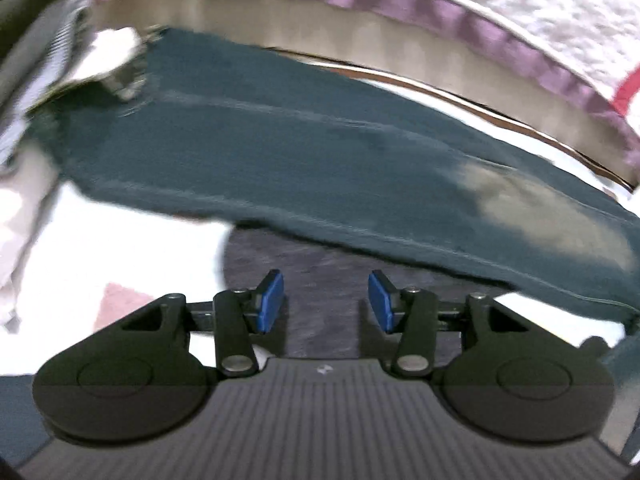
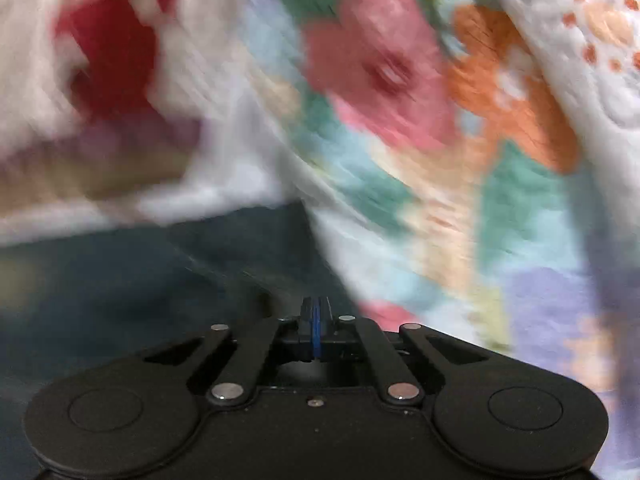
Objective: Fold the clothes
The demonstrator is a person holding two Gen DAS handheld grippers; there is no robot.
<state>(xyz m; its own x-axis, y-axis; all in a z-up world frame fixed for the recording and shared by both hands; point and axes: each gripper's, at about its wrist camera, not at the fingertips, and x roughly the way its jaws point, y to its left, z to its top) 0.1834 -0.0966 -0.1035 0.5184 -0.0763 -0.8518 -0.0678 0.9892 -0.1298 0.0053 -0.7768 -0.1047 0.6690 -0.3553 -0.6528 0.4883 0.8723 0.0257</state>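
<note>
A long dark teal knitted garment (image 1: 320, 168) is seen spread across a white patterned bed cover (image 1: 120, 248) in the left wrist view, with a pale faded patch near its right end. The left gripper (image 1: 326, 300) is held just short of its near edge, its blue-padded fingers (image 1: 270, 300) spread apart with nothing between them. A purple-trimmed bed edge (image 1: 440, 12) is shown only in this view.

In the right wrist view, the right gripper (image 2: 316, 332) is seen pressed together; whether cloth is pinched cannot be told through the blur. The same garment (image 2: 140, 280) lies to its left, beside a quilted floral blanket (image 2: 440, 140) in pink, orange and green.
</note>
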